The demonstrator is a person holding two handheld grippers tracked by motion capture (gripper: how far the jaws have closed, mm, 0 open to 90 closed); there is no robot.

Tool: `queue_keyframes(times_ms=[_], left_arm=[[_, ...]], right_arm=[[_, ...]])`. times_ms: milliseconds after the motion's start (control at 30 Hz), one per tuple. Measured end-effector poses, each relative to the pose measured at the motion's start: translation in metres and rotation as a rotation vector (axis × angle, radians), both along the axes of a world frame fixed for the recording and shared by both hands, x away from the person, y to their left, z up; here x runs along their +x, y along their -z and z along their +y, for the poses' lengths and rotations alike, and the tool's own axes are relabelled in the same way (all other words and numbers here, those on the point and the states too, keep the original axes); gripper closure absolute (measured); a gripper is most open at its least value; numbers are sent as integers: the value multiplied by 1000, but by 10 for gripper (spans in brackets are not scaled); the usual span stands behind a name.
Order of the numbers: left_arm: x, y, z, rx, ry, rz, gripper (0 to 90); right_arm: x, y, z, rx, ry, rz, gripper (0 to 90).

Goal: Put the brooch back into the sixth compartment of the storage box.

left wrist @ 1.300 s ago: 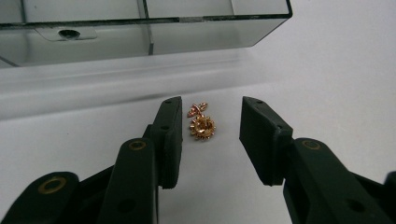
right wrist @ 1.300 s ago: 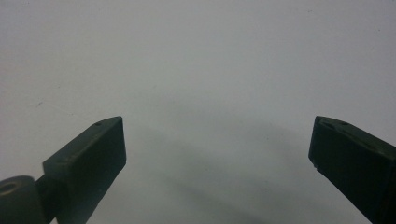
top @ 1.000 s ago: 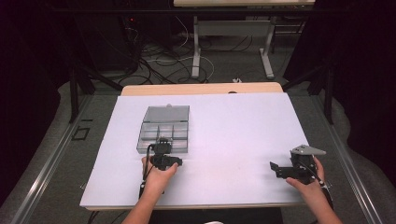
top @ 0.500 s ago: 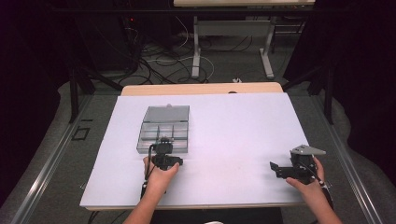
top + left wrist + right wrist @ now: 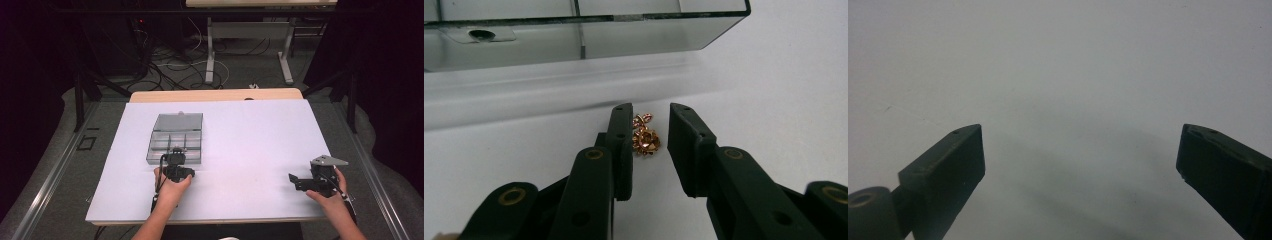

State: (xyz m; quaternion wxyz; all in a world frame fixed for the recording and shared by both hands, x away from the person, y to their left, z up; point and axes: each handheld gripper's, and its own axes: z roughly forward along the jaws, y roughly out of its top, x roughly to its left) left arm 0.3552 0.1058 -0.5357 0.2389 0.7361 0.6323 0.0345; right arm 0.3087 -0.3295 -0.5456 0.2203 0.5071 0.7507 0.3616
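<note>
A small gold flower-shaped trinket (image 5: pixel 646 141) lies on the white table sheet (image 5: pixel 250 135), just in front of a clear grey compartment box (image 5: pixel 175 145) (image 5: pixel 584 35). My left gripper (image 5: pixel 176 156) (image 5: pixel 651 108) points at the box's near wall. Its jaws straddle the trinket and have just been closing. The trinket sits against the left jaw, and a narrow gap still shows at the right jaw. My right gripper (image 5: pixel 294 181) (image 5: pixel 1081 134) rests low over bare sheet at the right, its jaws wide apart with nothing between them.
The box's lid (image 5: pixel 179 121) lies folded back on the far side. A wooden table edge (image 5: pixel 215 95) shows beyond the sheet. Past it on the dark floor are cables (image 5: pixel 170 65) and table legs (image 5: pixel 210 55). A metal rail (image 5: pixel 55 170) runs along the left.
</note>
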Motion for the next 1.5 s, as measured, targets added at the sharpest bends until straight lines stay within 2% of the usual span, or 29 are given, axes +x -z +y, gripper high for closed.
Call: queue_keyframes(times_ms=[300,900,1100,1500], left_arm=[[1,0,3,-4,9,5,781],[1,0,6,-20,14,4,786],[1,0,7,-30,10,-11,787],[0,-4,12,-31,29,-16,787]], right_arm=[[0,1,1,-3,-3,1,52],[0,1,0,1,-1,2,54],[0,1,0,0,-2,0,54],[0,0,0,0,-2,0,55]])
